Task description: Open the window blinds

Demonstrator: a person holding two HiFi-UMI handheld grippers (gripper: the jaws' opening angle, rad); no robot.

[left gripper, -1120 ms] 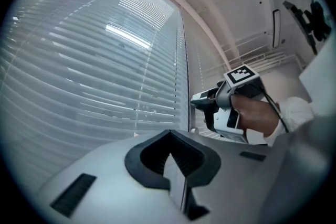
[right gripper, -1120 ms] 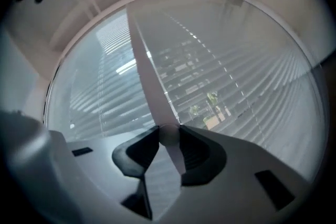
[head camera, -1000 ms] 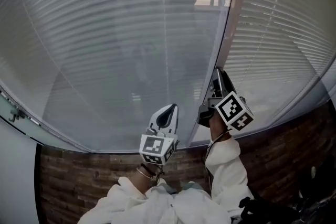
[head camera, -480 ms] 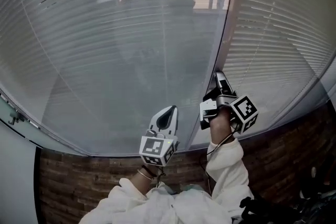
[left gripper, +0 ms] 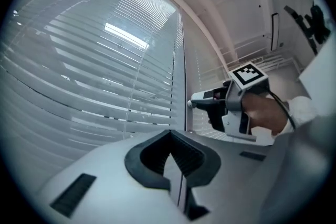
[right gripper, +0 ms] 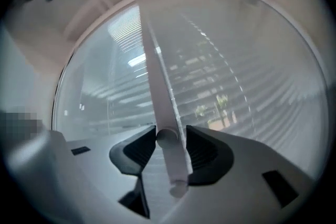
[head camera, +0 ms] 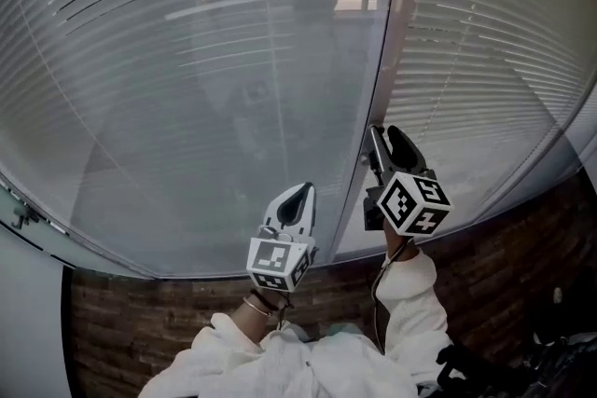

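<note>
In the head view I can barely tell the wand from the window post. The right gripper view shows the wand crossing centre frame, its top fading out. My right gripper has just been opening, the wand loose between its jaws. My left gripper, lower centre, is clenched empty before the blinds.

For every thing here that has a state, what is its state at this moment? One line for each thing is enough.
left blind: lowered, slats mostly shut, a few gaps near the top
right blind: lowered, slats nearly shut
tilt wand: hanging between the right gripper's jaws, not clamped
right gripper: open, jaws have just been opening, wand between them
left gripper: shut, empty
</note>
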